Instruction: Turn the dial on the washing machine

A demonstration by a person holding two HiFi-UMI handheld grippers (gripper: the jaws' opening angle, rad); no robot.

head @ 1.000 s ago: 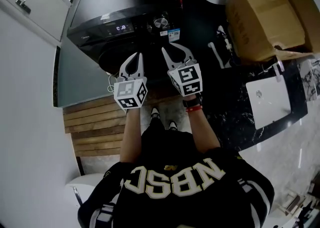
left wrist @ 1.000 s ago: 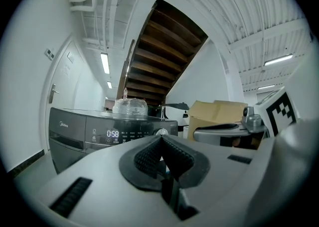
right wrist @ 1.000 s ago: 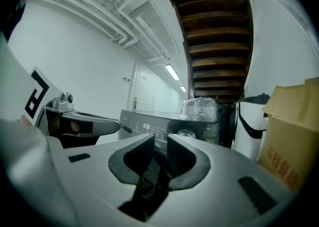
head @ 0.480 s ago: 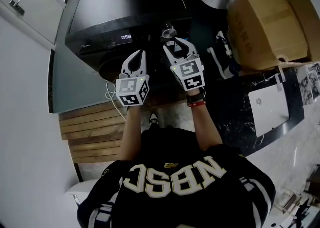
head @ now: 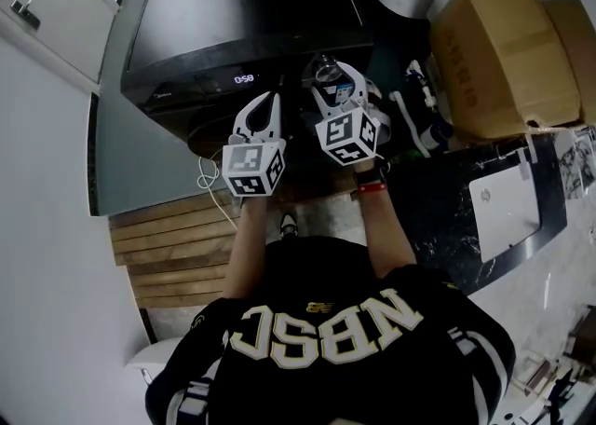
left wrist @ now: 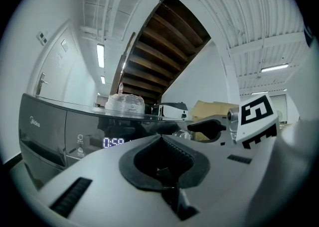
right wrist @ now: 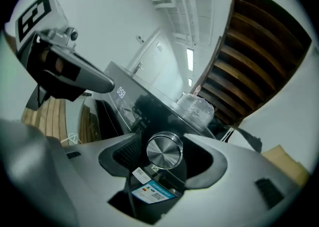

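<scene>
The black washing machine (head: 242,13) stands in front of me, its display (head: 245,79) lit. Its round metal dial (head: 324,67) sits right of the display. My right gripper (head: 335,75) reaches to the dial, with its jaws opening. In the right gripper view the dial (right wrist: 164,150) lies between the jaws of the right gripper (right wrist: 167,160), and a gap shows at the left pad. My left gripper (head: 264,100) hovers shut below the display, holding nothing. In the left gripper view the left gripper (left wrist: 160,139) points at the display (left wrist: 113,142).
Cardboard boxes (head: 503,41) stand at the right, beside a dark counter with a white laptop (head: 507,204). Wooden slats (head: 177,237) and a white cable (head: 209,176) lie lower left. A plastic-wrapped bundle (left wrist: 124,104) sits on the machine's top.
My right gripper has moved forward to the dial and its jaws have spread around it. The left gripper has shifted slightly forward, still shut.
</scene>
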